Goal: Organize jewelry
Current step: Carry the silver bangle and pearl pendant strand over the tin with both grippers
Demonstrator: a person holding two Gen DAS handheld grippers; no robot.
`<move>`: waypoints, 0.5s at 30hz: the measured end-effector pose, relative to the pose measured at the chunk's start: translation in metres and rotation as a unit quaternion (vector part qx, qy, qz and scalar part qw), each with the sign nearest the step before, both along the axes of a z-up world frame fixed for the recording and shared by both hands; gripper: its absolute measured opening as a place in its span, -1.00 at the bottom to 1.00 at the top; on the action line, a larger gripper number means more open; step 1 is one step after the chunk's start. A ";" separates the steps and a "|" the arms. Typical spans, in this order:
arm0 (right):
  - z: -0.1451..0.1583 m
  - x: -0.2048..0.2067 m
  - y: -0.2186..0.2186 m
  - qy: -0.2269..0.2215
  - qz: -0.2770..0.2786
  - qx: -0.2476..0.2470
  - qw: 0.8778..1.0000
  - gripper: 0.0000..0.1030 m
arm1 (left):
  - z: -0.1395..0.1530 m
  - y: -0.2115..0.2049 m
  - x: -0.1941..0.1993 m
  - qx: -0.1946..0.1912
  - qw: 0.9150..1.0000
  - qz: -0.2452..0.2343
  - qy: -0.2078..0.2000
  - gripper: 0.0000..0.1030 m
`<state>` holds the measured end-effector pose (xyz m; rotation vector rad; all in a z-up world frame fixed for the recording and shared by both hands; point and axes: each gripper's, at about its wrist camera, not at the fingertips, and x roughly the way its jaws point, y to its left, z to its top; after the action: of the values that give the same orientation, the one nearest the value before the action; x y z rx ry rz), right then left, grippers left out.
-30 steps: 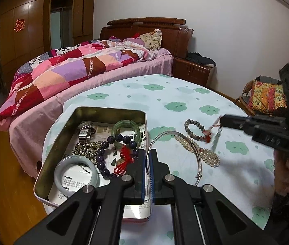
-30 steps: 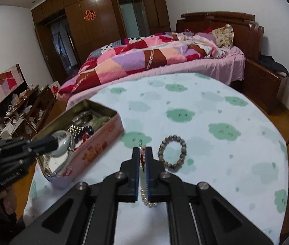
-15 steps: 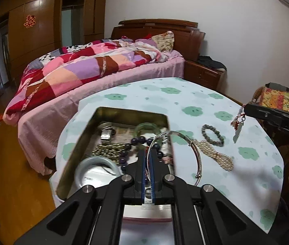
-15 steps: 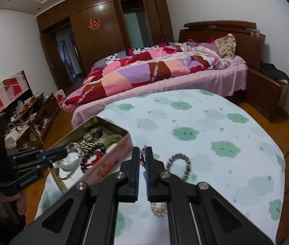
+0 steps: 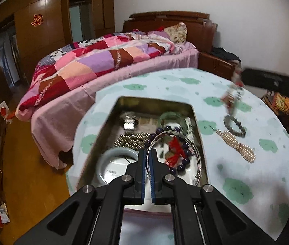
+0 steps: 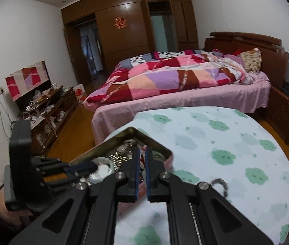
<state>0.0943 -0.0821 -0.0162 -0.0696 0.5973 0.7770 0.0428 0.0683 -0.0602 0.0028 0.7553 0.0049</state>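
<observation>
An open metal tin (image 5: 105, 122) on the table holds a watch, a white bangle (image 5: 115, 159), a green bangle (image 5: 171, 116), a gold chain and dark beads with a red tassel. My left gripper (image 5: 149, 153) is shut on a thin silver bangle (image 5: 199, 157) held over the tin. My right gripper (image 6: 142, 153) is shut on a red-corded pendant, which hangs blurred above the table at the right in the left wrist view (image 5: 233, 96). In the right wrist view the tin (image 6: 165, 153) lies just beyond its tips. A grey bead bracelet (image 5: 234, 123) and a pearl strand (image 5: 236, 145) lie on the cloth.
The round table (image 5: 246, 183) has a pale cloth with green cloud prints. A bed with a patchwork quilt (image 5: 103, 65) stands behind it. A cluttered low shelf (image 6: 48, 110) is at the left wall. A nightstand (image 6: 285, 110) stands at the right.
My left gripper has carried the silver bangle leftward from the cloth to over the tin. My right gripper has lifted the pendant and moved left toward the tin.
</observation>
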 end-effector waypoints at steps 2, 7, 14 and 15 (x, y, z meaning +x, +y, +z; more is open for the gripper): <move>0.000 0.001 0.009 0.001 0.010 0.000 1.000 -0.87 | -0.003 -0.004 0.001 0.002 1.000 -0.006 0.005 -0.95; 0.000 -0.002 0.026 0.000 0.026 -0.004 1.000 -0.87 | -0.009 -0.007 0.001 0.003 1.000 -0.014 0.018 -0.95; -0.010 -0.002 0.045 0.011 0.043 -0.011 0.999 -0.87 | -0.017 -0.006 0.004 -0.010 0.999 -0.017 0.031 -0.95; -0.012 -0.002 0.047 0.013 0.044 -0.014 0.999 -0.87 | -0.018 -0.006 0.005 -0.011 0.999 -0.017 0.034 -0.95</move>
<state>0.0923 -0.0353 -0.0285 -0.1125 0.6329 0.8560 0.0474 0.0622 -0.0784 -0.0057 0.8222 -0.0373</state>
